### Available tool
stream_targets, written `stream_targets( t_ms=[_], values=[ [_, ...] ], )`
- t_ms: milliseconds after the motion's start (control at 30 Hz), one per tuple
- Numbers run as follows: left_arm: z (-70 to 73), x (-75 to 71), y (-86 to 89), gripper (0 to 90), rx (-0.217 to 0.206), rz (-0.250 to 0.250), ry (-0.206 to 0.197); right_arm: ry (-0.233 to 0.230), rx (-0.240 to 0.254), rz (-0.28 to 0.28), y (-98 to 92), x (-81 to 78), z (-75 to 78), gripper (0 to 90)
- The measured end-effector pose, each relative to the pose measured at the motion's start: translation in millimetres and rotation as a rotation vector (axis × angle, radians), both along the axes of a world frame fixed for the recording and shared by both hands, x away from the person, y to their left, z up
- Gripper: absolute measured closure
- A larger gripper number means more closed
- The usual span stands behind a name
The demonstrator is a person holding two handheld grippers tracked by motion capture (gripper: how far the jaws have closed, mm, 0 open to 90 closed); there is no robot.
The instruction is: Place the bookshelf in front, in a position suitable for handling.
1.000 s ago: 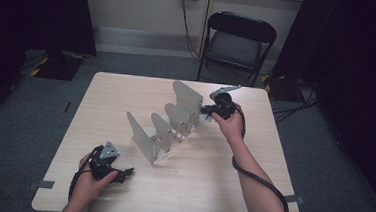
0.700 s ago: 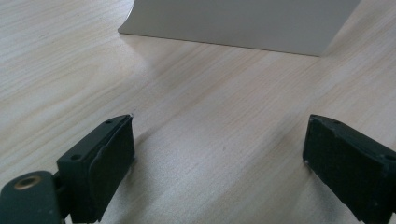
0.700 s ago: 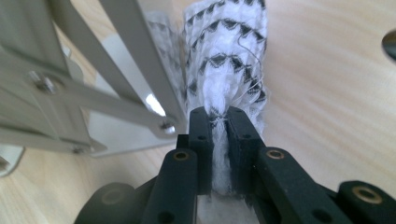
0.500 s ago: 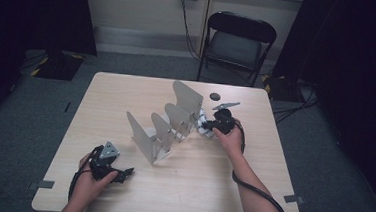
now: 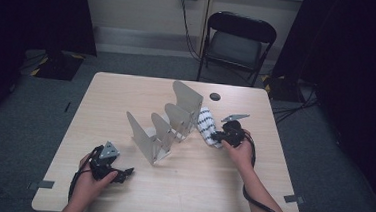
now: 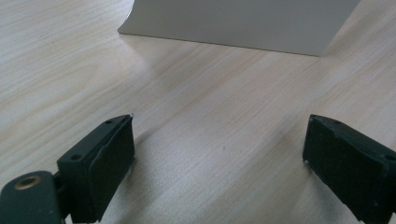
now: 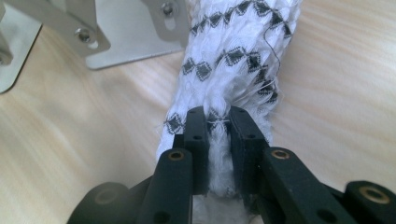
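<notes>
Between the right claw's (image 7: 218,122) pads, patterned cloth (image 7: 233,60).

No writing, label, brand, number or sign can be read anywhere; the rolled cloth (image 7: 233,60) carries only a woven pattern of small black diamonds.

Woven white cloth (image 7: 233,60), matt metal rack (image 5: 167,127), pale wood table (image 5: 127,91).

rolled cloth (image 5: 208,127) on table (image 5: 210,188), just right of divider rack (image 5: 167,124)
</notes>
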State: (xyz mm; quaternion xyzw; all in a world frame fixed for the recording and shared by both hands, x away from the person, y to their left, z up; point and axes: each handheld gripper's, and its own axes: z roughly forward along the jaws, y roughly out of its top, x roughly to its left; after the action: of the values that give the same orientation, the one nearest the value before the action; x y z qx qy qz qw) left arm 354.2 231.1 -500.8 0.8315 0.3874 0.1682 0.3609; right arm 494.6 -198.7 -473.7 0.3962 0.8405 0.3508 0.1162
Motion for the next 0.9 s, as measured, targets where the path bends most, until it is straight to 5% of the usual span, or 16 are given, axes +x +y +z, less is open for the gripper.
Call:
stream_targets(
  t_ms=[200, 367, 400, 500, 667, 800, 900],
  values=[
    [0.0, -0.1, 0.0, 9.0, 0.000, 0.001, -0.001, 0.003, -0.017, -0.012, -8.4, -15.3, 0.5, 77.0],
    [0.0, -0.2, 0.1, 9.0, 0.001, 0.002, 0.000, -0.009, -0.009, -0.040, -9.3, -18.7, 5.6, 62.6],
    [0.0, -0.2, 0.1, 9.0, 0.001, 0.003, -0.001, -0.035, 0.001, -0.053, -9.3, -18.1, 10.2, 54.7],
    [-0.2, -0.4, -0.2, 9.0, -0.003, 0.006, 0.000, -0.058, 0.030, -0.060, -6.1, -13.0, 14.4, 49.1],
    [-0.2, -1.1, -0.3, 9.0, -0.006, 0.007, 0.005, -0.047, 0.035, -0.077, 6.0, -2.9, 10.9, 41.7],
    [-0.3, -0.9, -0.4, 8.9, -0.006, 0.008, 0.004, -0.042, -0.023, -0.082, 20.7, 2.4, -0.8, 40.2],
    [-0.1, -0.9, -0.3, 8.9, -0.005, 0.006, 0.005, -0.079, -0.118, -0.087, 27.5, 0.9, -4.4, 57.1]
  ],
)
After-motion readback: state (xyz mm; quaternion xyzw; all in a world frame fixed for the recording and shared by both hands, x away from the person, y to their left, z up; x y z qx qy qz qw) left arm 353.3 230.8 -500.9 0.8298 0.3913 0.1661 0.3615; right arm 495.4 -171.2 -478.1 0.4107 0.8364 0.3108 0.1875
